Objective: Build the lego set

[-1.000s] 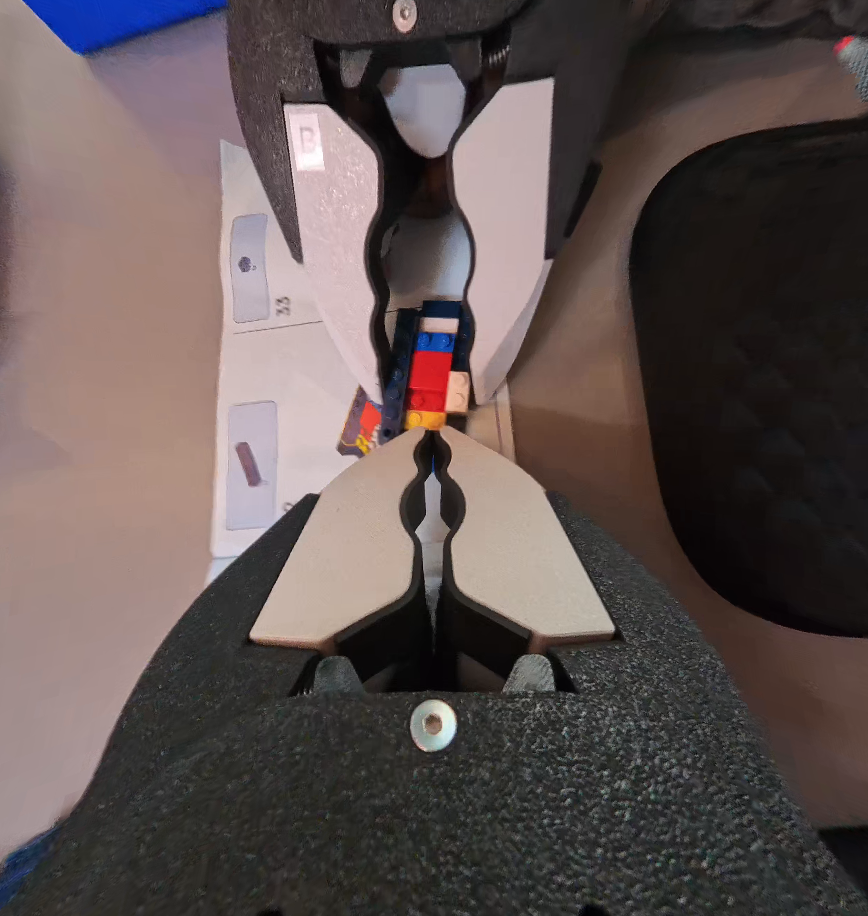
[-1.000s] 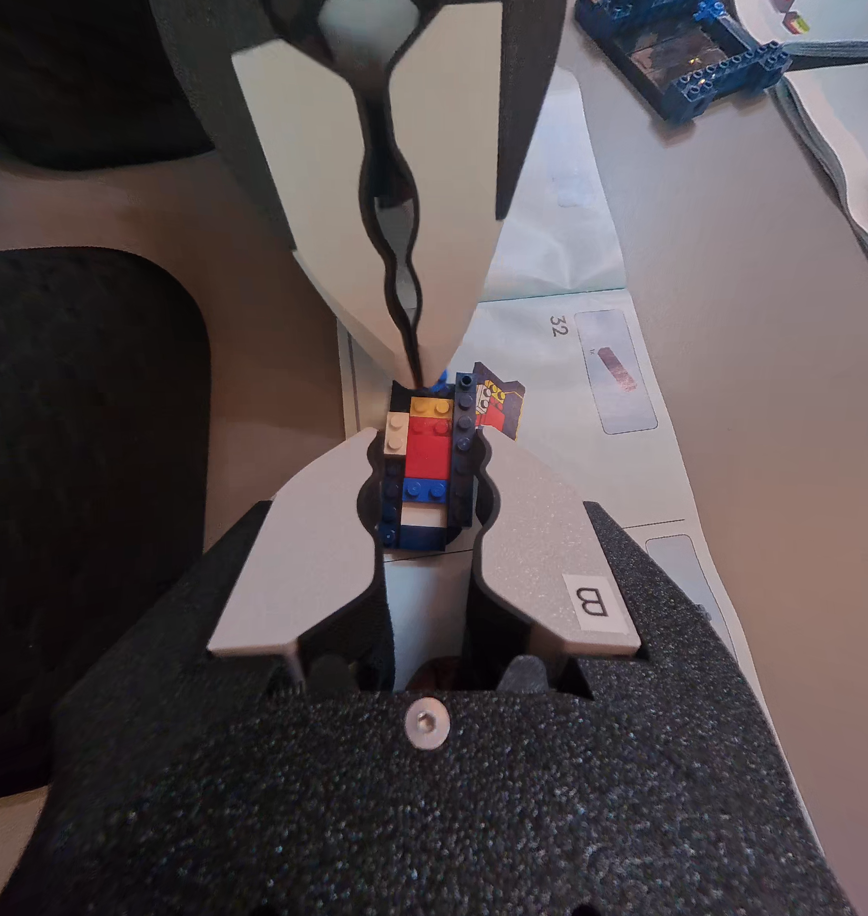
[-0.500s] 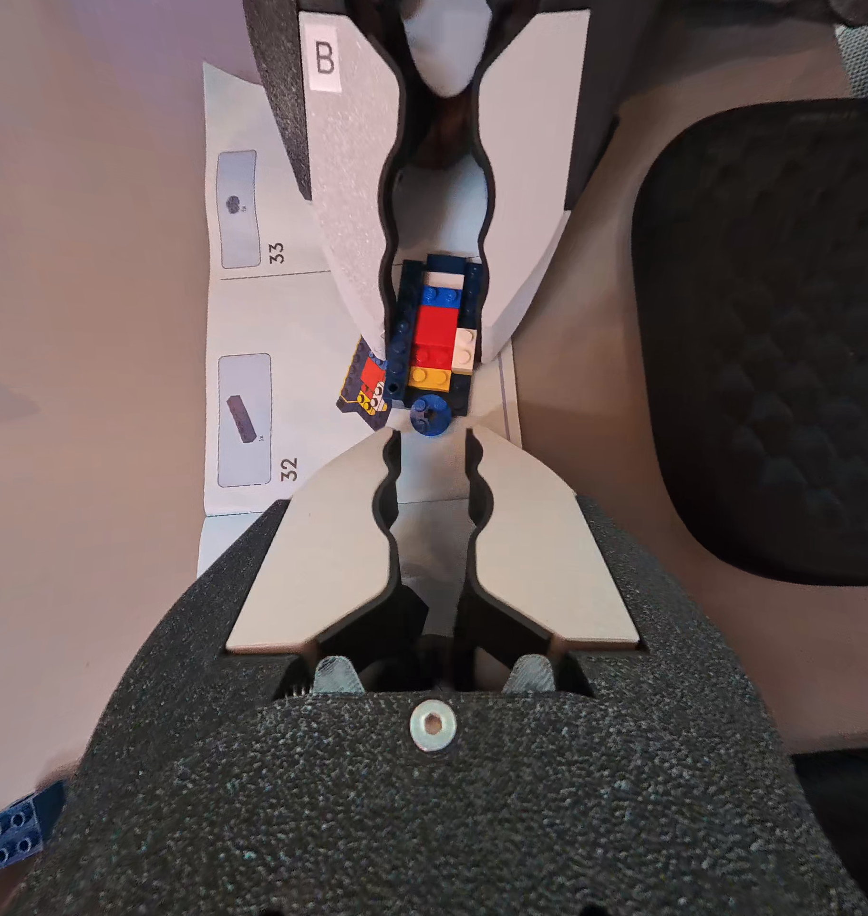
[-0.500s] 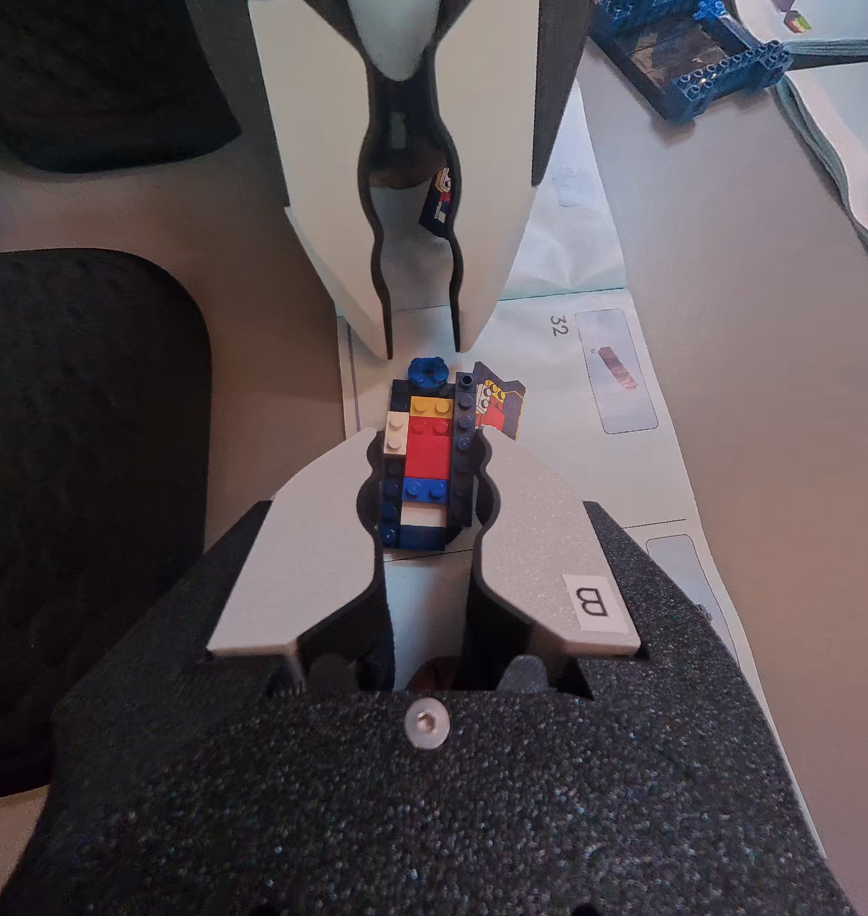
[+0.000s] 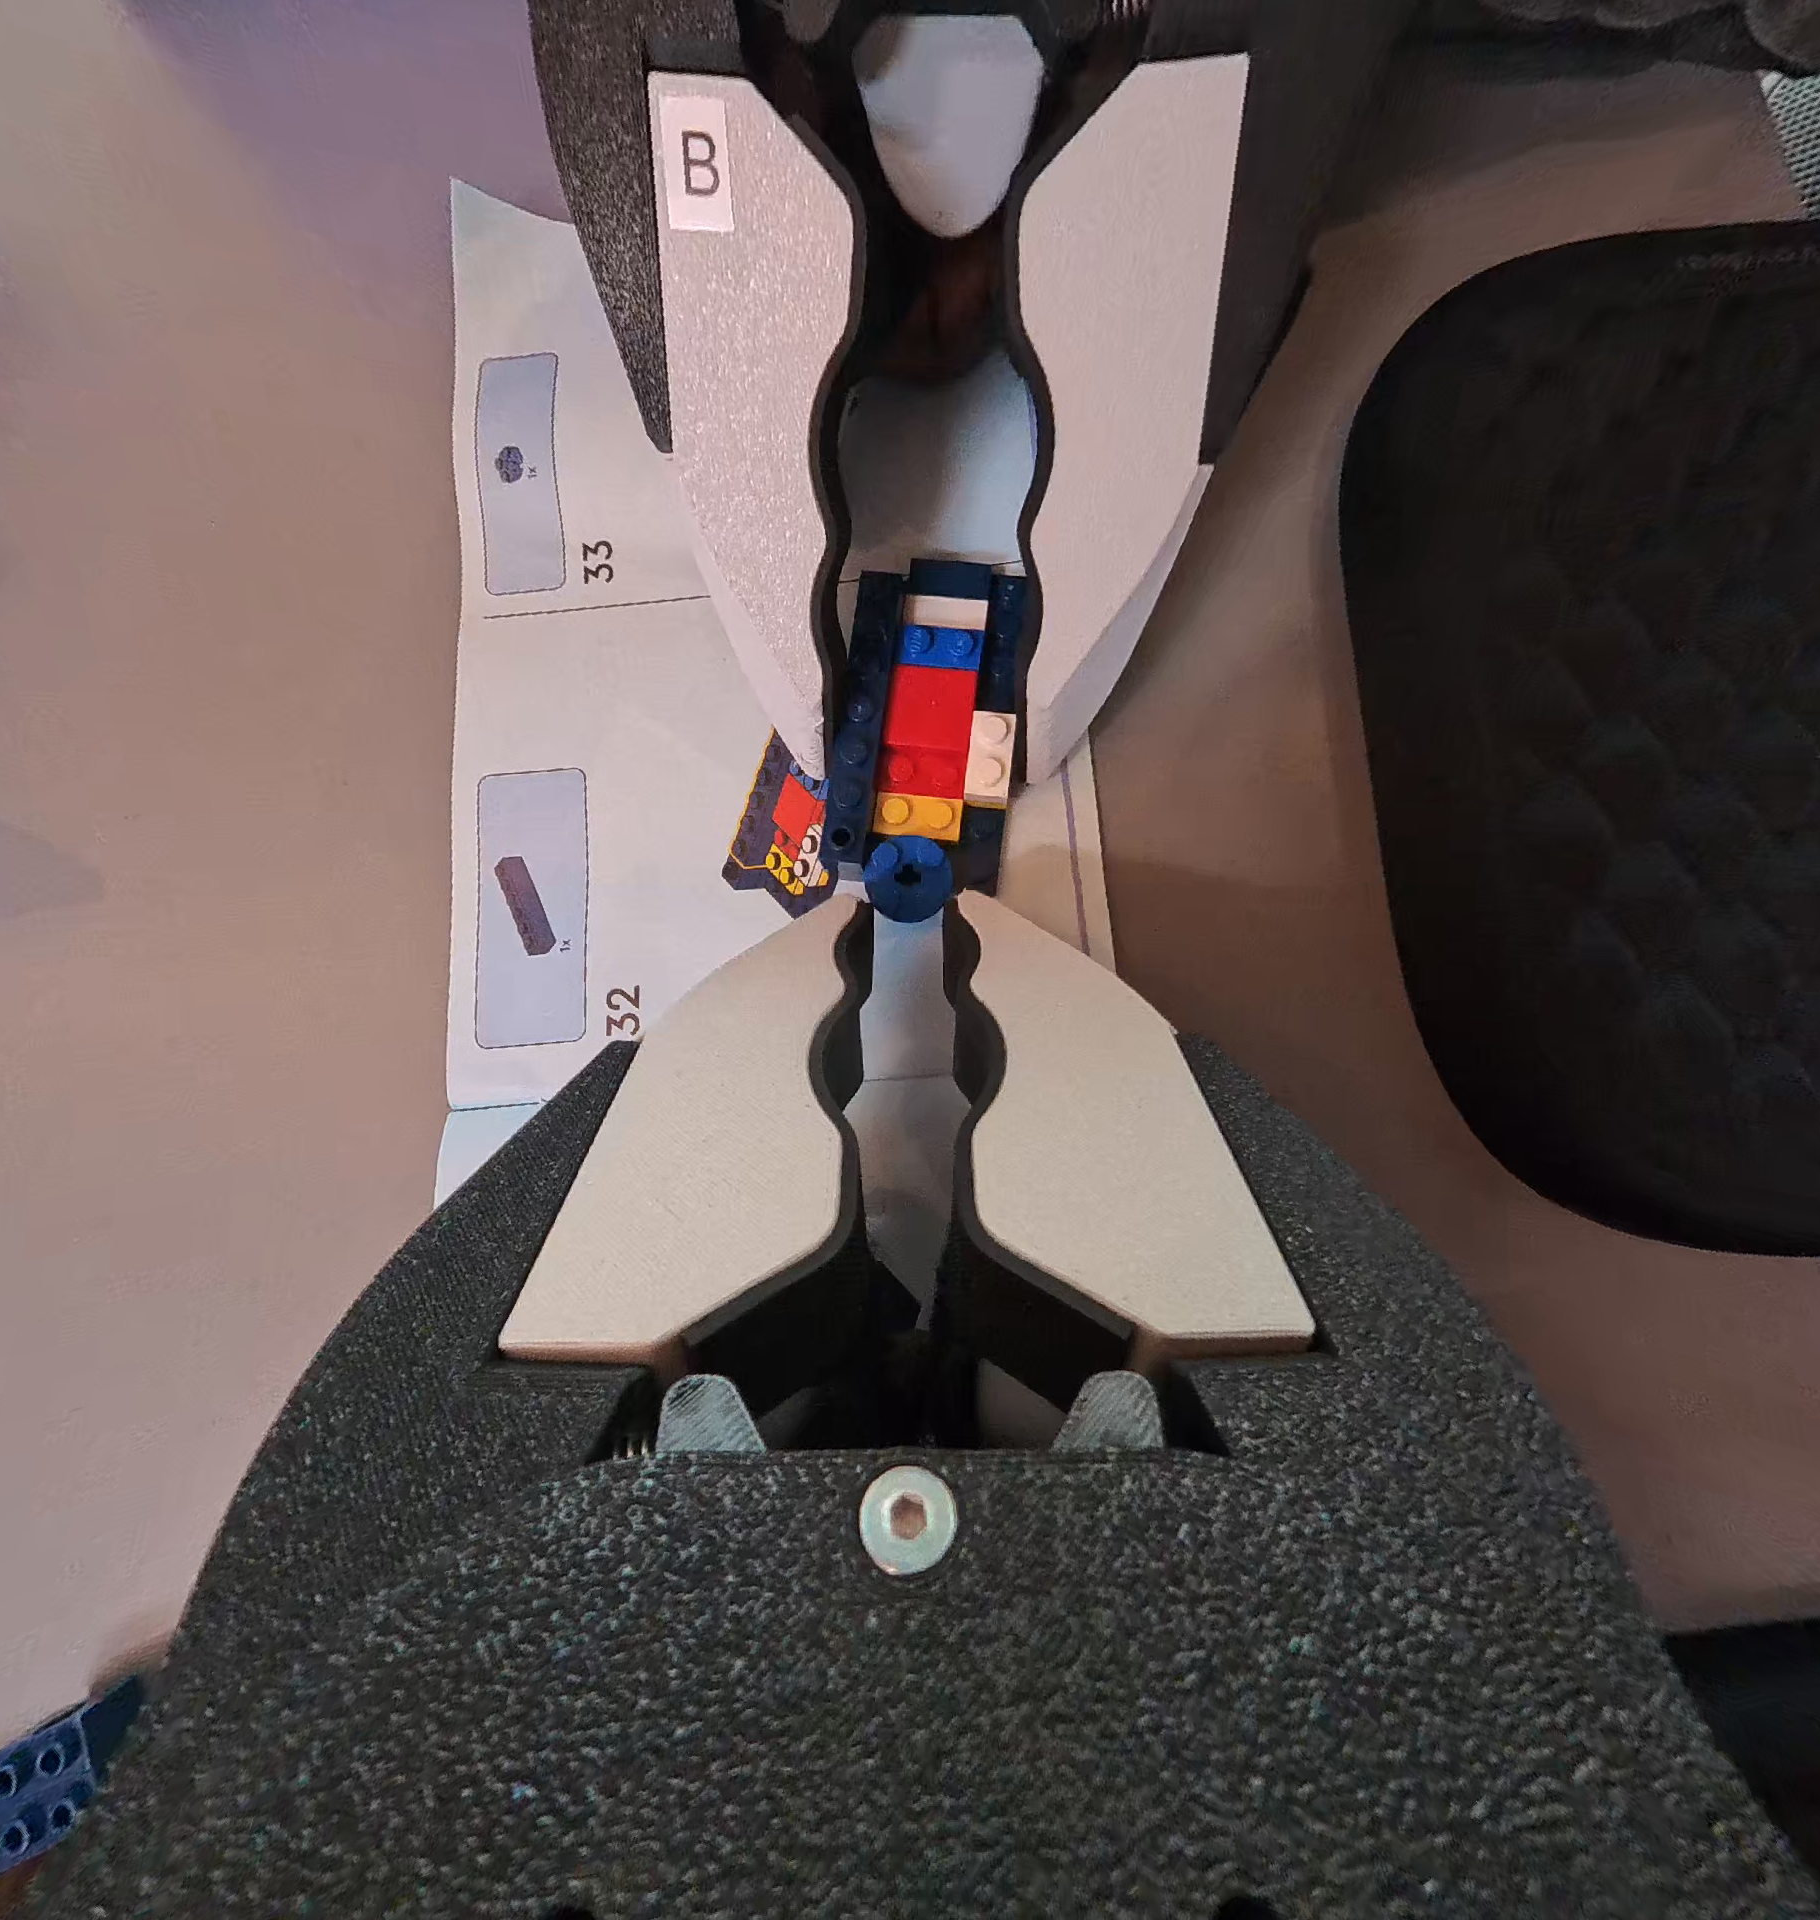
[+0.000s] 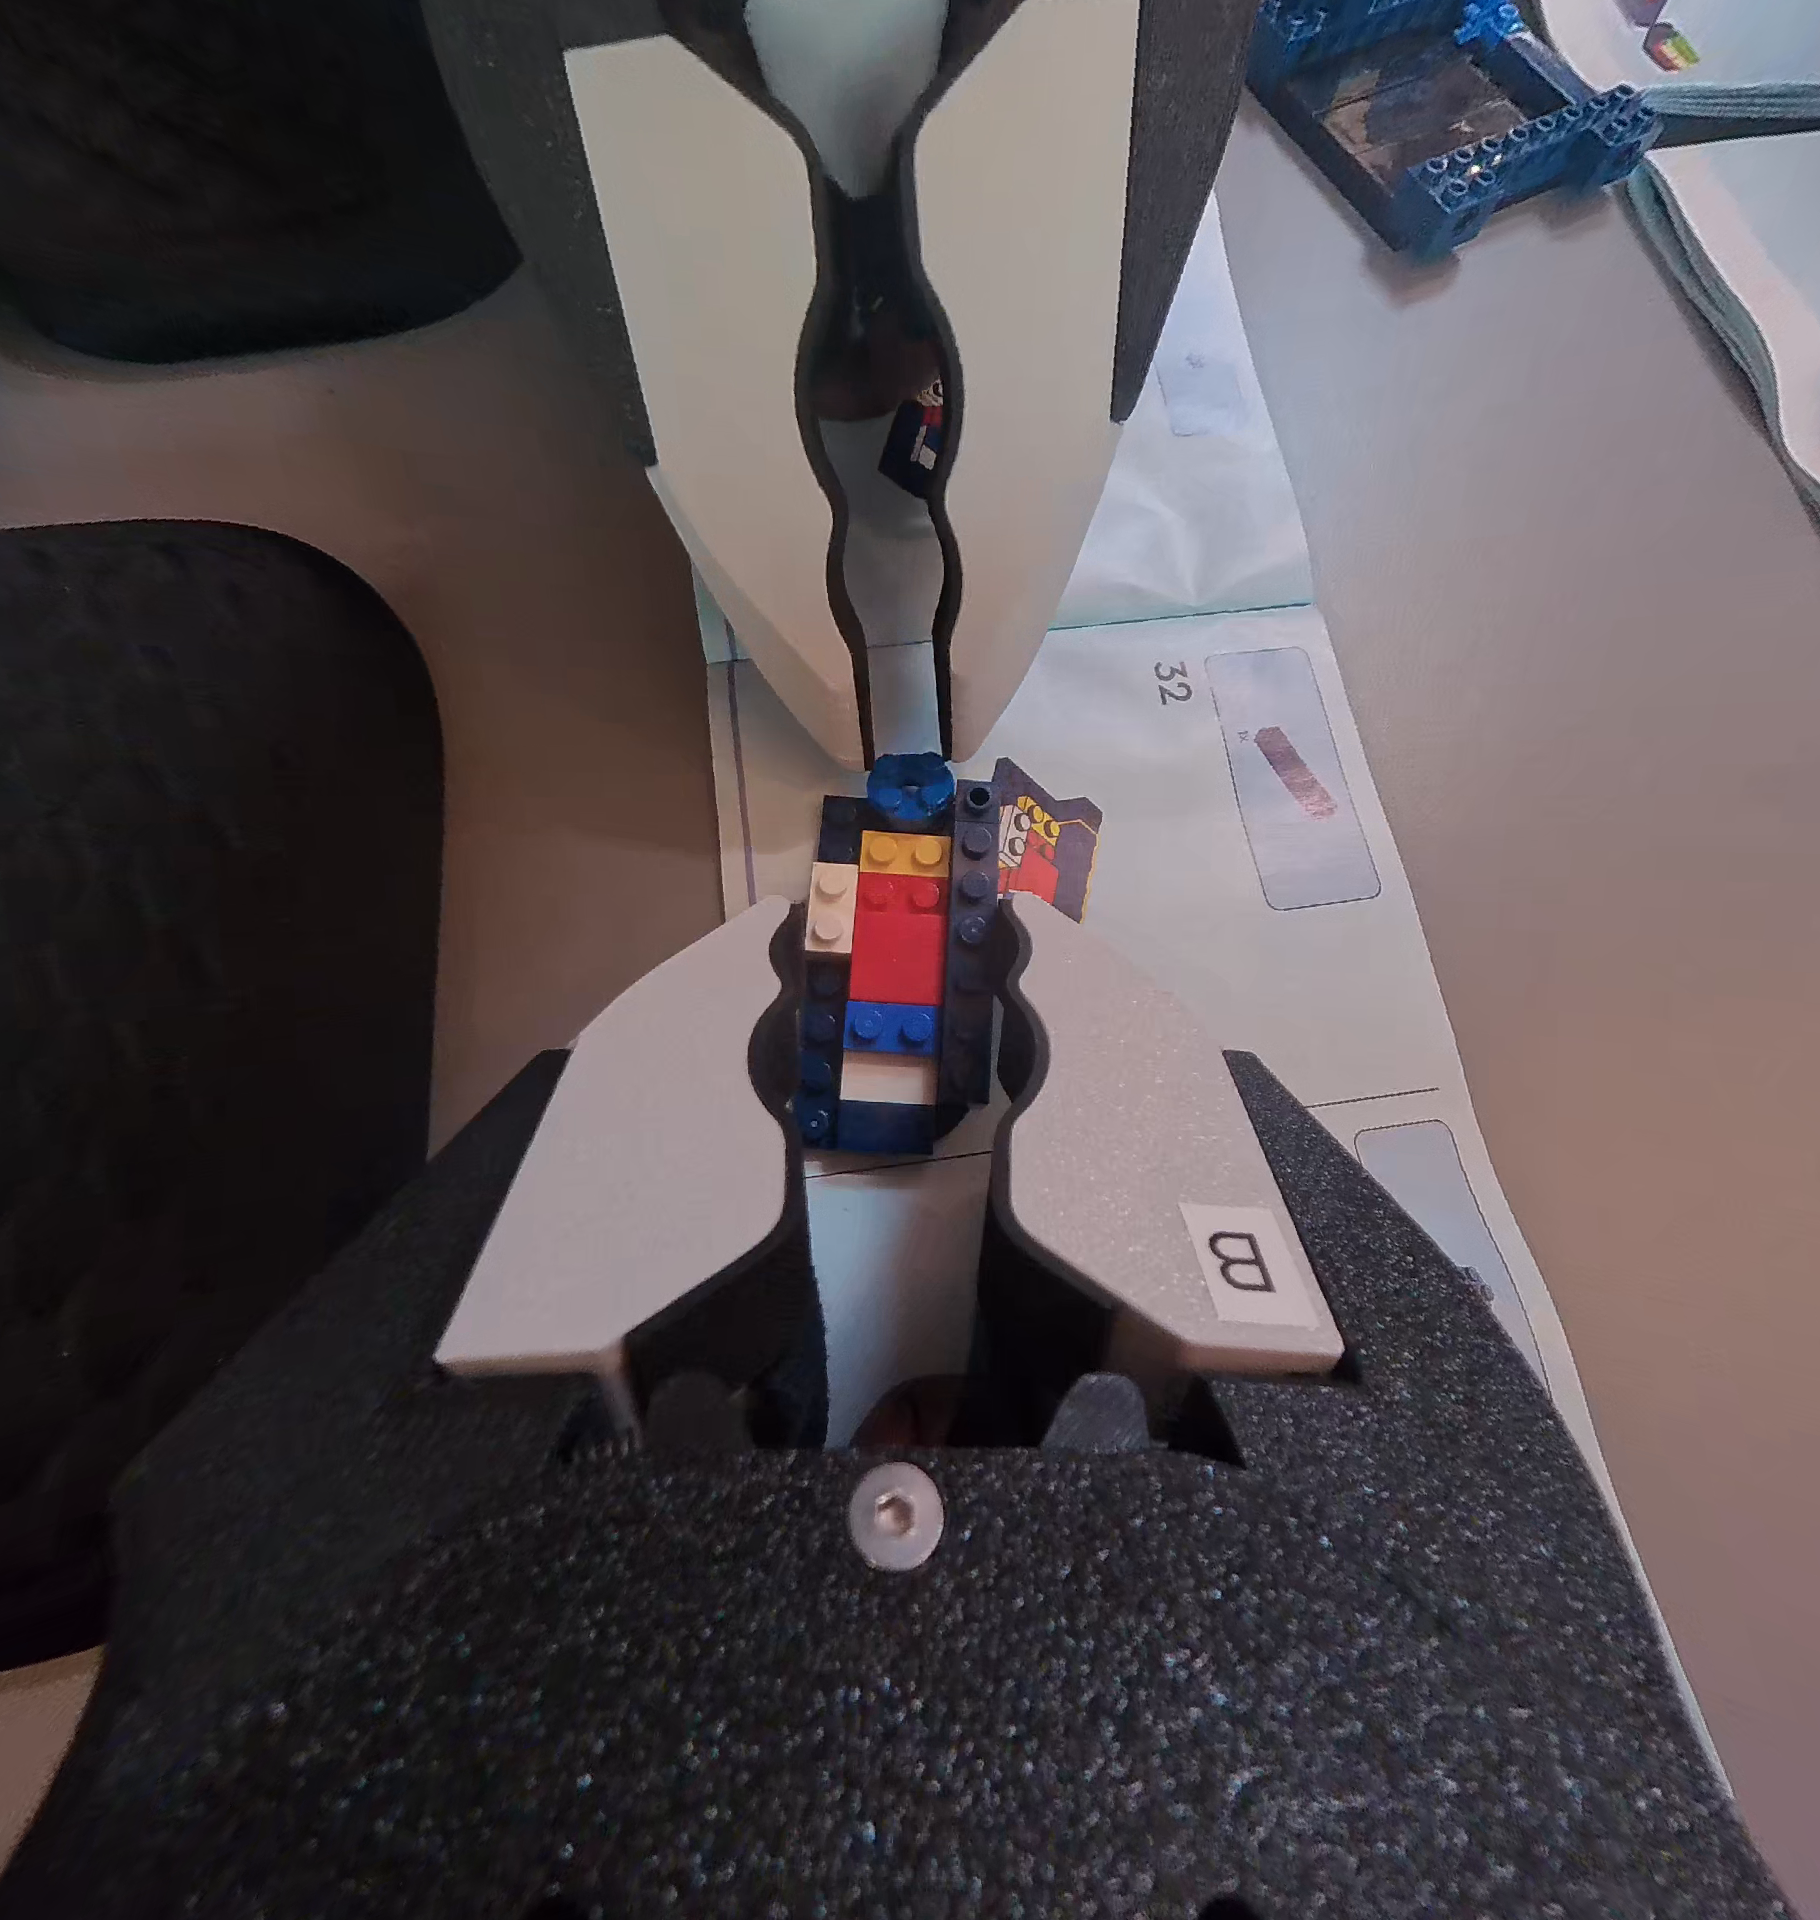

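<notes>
Now the left hand-held gripper (image 5: 904, 914) has narrowed again after letting go: its fingers stand slightly apart, tips at either side of the small round dark-blue studded piece (image 5: 908, 879), pinch unclear. That piece sits on the near end of the multicoloured brick assembly (image 6: 890, 966), centre frame, which the right hand-held gripper (image 6: 890, 935) clamps by its long sides over the instruction sheet (image 5: 615, 717).

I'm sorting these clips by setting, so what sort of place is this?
Probably a desk or hobby table used for toy-brick building: a beige tabletop, a paper building-instruction sheet lying under a small multicoloured brick model, and a larger blue brick frame farther back.
</notes>
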The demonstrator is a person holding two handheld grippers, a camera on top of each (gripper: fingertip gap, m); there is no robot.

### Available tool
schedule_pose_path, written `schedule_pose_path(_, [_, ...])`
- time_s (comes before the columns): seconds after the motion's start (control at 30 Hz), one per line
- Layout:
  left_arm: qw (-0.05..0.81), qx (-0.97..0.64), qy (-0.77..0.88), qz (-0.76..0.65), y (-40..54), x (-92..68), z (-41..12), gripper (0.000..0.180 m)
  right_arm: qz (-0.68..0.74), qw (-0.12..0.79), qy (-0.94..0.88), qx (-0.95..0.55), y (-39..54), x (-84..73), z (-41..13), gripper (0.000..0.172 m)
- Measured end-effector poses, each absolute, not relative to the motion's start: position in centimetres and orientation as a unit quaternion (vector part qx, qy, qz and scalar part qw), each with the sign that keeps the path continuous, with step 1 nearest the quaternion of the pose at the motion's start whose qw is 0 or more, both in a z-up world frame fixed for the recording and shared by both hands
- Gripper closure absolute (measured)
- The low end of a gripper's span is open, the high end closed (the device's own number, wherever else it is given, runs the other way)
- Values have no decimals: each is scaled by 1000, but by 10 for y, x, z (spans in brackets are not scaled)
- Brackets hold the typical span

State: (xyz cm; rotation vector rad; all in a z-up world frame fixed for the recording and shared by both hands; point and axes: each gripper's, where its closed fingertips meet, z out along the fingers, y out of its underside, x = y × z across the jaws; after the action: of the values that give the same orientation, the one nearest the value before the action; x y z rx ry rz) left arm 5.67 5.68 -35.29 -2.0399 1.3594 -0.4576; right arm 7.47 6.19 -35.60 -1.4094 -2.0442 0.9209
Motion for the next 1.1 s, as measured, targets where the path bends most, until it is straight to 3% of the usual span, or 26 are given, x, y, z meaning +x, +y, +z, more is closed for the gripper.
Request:
schedule_pose_path(0.43, [319,-759,545,-157,59,55,-350,163,344,237,-746,-518,61,75,-355,137])
schedule_pose_path(0.7, [330,-755,535,-186,58,61,-345,178,344,237,-746,-518,61,75,-355,137])
schedule_pose_path(1.1, [292,-739,587,-156,56,63,-352,180,341,240,-748,-517,61,75,-356,137])
